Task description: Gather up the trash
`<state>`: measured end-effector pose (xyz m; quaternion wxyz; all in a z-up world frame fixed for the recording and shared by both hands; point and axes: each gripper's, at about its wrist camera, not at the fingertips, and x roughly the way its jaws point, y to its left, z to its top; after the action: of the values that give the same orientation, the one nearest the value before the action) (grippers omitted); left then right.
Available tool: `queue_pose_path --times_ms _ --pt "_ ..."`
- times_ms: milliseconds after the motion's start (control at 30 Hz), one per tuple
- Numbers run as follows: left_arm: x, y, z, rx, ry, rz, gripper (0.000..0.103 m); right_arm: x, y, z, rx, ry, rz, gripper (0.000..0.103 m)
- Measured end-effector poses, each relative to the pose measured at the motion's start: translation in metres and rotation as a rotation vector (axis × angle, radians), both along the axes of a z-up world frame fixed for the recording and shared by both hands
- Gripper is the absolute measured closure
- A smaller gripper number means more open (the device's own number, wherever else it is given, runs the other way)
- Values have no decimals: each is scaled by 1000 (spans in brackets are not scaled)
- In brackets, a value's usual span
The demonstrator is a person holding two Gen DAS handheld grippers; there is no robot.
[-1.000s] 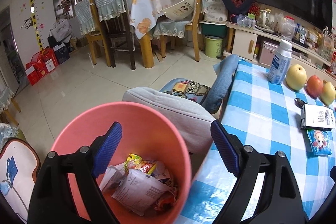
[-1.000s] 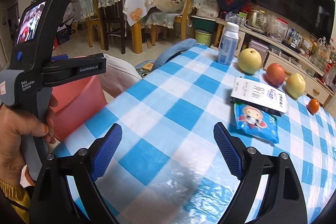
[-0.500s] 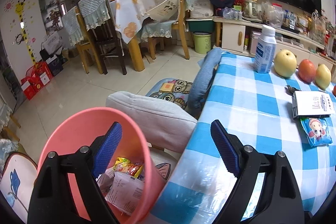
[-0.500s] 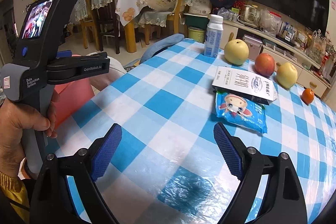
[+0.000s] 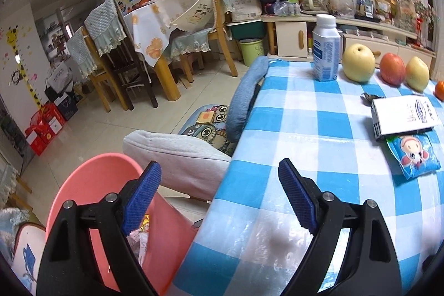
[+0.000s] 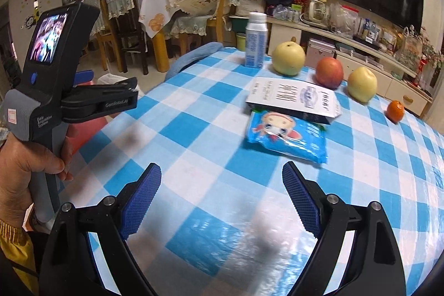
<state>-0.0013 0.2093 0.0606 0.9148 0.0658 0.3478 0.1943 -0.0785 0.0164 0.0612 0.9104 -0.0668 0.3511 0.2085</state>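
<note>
Blue snack packet [image 6: 285,136] beyond right hand-held gripper [image 6: 222,199] (empty)

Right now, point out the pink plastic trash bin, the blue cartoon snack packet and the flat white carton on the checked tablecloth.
Pink plastic trash bin [image 5: 91,179]: left wrist view, inner back wall.
Blue cartoon snack packet [image 6: 285,133]: right wrist view, middle of its printed face.
Flat white carton [image 6: 291,97]: right wrist view, centre of its top panel.
</note>
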Motion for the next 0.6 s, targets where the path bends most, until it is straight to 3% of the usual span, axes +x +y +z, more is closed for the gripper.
queue_pose_path --times_ms 400,600 --pt "11 -31 -11 62 42 -58 16 9 -45 1 13 18 -67 15" --pt "13 -41 -13 -6 46 -101 16 17 -75 7 37 23 -127 15"
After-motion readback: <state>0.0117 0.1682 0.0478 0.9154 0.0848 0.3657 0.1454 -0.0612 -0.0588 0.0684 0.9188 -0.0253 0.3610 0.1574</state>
